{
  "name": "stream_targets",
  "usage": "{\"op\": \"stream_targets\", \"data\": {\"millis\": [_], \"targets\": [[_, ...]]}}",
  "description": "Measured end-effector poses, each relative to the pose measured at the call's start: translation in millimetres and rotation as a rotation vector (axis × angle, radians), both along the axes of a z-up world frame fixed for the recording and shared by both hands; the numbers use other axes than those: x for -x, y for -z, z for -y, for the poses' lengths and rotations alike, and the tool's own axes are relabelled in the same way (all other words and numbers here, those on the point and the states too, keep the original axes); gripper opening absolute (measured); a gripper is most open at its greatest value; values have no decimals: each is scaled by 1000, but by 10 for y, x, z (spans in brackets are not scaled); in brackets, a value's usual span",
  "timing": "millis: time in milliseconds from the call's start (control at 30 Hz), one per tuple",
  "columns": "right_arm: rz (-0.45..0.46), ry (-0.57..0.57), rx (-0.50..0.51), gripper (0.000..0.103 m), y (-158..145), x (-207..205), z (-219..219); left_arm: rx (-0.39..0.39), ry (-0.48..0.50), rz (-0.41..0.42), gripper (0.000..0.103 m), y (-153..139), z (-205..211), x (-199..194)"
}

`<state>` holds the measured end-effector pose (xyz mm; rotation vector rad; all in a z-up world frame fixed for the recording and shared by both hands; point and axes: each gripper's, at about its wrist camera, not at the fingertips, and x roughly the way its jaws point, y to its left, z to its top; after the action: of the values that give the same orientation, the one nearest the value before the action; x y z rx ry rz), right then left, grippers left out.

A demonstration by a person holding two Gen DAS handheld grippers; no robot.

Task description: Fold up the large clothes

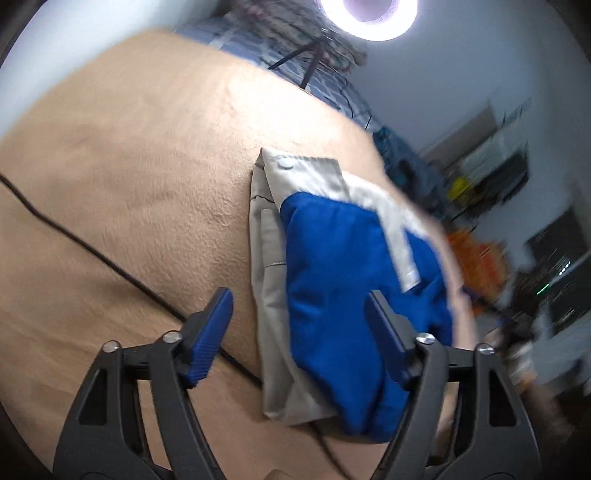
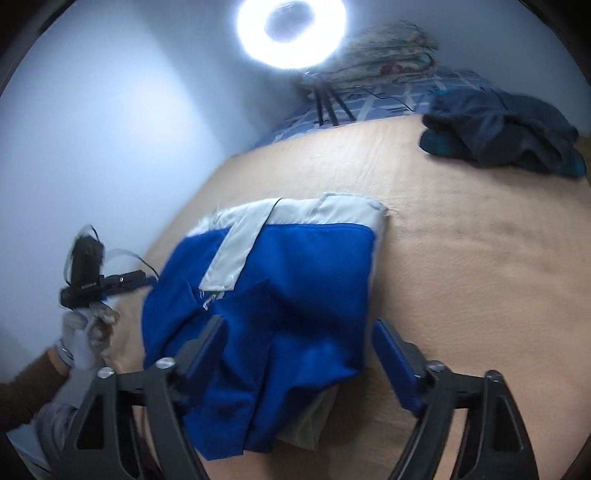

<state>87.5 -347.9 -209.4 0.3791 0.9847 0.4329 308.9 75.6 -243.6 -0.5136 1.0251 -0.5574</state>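
The blue-and-grey garment [image 2: 280,295] lies folded into a compact bundle on the tan blanket [image 2: 461,266], and both the left gripper [image 1: 299,314] and right gripper [image 2: 299,341] gape empty above it, apparently letting the fold rest.

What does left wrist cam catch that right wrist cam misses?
Left wrist only: black cable across the tan cover, snap button on the garment's grey band, cluttered shelves.
Right wrist only: dark clothes pile, gloved hand holding the left gripper.
Both: blue-and-grey garment, tan cover, ring light.
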Motion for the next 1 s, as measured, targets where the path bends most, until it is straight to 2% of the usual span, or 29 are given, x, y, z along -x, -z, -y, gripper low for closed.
{"op": "stream_targets", "data": {"millis": [67, 167, 267, 333, 500, 767, 833, 933, 1000], "targets": [[-59, 5, -47, 85, 108, -49, 119, 100, -29, -92, 76, 124, -115, -96], [-121, 32, -109, 85, 297, -74, 271, 214, -37, -179, 76, 285, -158, -241], [-183, 57, -215, 86, 498, -82, 364, 269, -28, -228, 76, 405, -126, -330], [-210, 62, -258, 86, 608, -110, 380, 279, -16, -247, 76, 465, -96, -372], [-230, 30, -301, 86, 745, -205, 292, 268, 22, -262, 76, 527, 50, -512], [-221, -5, -348, 85, 787, -414, 141, 151, 72, -229, 75, 473, 318, -646], [-221, -19, -342, 80, 808, -465, 26, 112, 83, -212, 74, 449, 395, -654], [-212, -39, -277, 80, 807, -518, -156, 63, 94, -189, 73, 418, 498, -663], [-208, -47, -240, 80, 776, -530, -234, 27, 94, -173, 67, 398, 552, -677]]}}
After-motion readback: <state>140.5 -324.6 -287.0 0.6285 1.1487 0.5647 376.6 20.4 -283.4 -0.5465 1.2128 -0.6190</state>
